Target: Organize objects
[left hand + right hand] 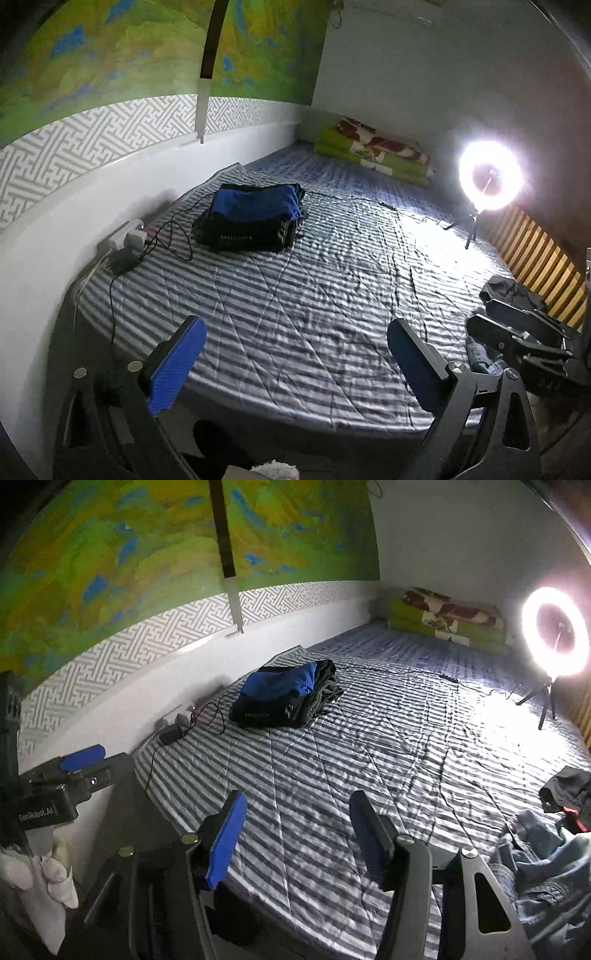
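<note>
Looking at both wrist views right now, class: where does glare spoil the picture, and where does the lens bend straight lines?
Left wrist view: the ring light flares white, washing out the striped bedspread nearby. Right wrist view: the same glare at the right edge, foreground dark. Both: the patterned wall band curves, bent by the fisheye.

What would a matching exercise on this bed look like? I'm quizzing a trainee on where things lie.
Things:
1. folded pile of dark clothes with a blue garment on top
2. lit ring light on a small tripod
3. crumpled blue denim jeans
4. folded green and red-patterned blanket

Places:
A. far corner of the bed
B. near right edge
C. near the wall, beside the chargers
D. right side, standing upright

Pairs: 1-C, 2-D, 3-B, 4-A
</note>
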